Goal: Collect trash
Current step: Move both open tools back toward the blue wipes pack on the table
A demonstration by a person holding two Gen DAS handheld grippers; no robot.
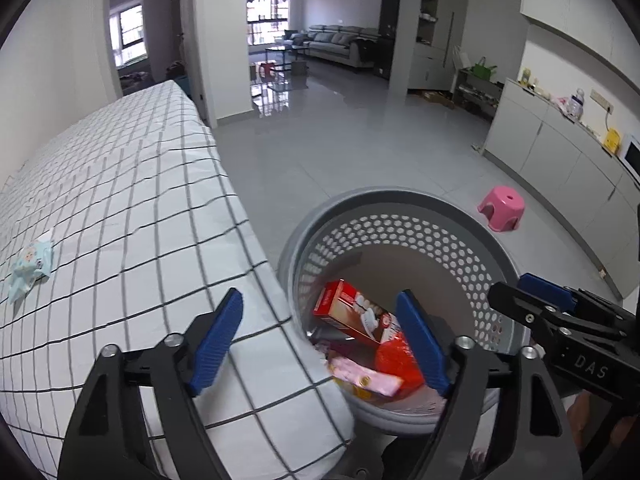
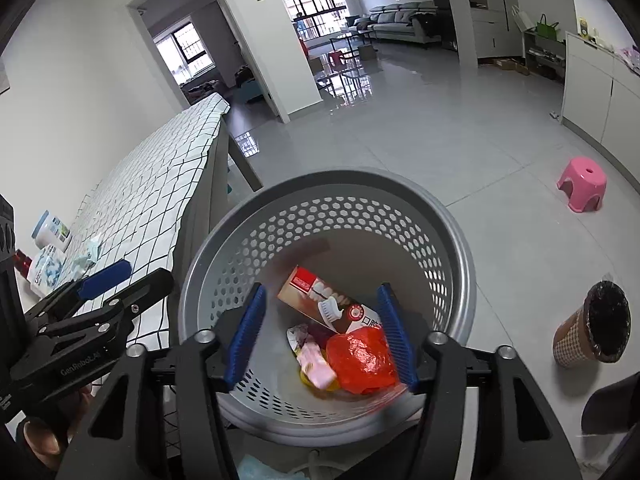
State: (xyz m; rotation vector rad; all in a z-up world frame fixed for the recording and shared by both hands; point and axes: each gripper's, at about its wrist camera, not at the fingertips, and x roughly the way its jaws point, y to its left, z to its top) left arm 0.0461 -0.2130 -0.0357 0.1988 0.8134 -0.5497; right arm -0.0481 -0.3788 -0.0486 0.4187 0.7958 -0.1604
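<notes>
The grey perforated plastic waste basket [image 2: 452, 248] stands on the pale tiled floor [image 2: 460, 144] just beside the table covered with a white black-checked cloth [image 1: 120, 184]; inside it lie a red-and-white toothpaste carton [image 2: 320, 296], a crumpled glossy red wrapper [image 2: 360, 360] and a small pink wrapper [image 2: 318, 364], all resting at the bottom, the carton tilted against the wall.

The left gripper [image 1: 320, 340] hangs over the table edge and the basket rim, its blue ribbed fingers [image 1: 218, 334] spread wide apart with nothing between them; the right gripper [image 2: 322, 336] hangs directly above the basket mouth, its blue pads [image 2: 246, 336] likewise spread, empty.

On the cloth, a crumpled pale blue printed wrapper [image 1: 30, 266] lies well apart from the basket; the right view also shows a white jar with a blue lid [image 2: 50, 230] and a blue-and-white packet [image 2: 46, 270] near the table's near end.

A pink plastic stool [image 2: 582, 188] sits on the floor, and a checked brown bin with a black liner [image 2: 592, 326] stands right of the basket.
</notes>
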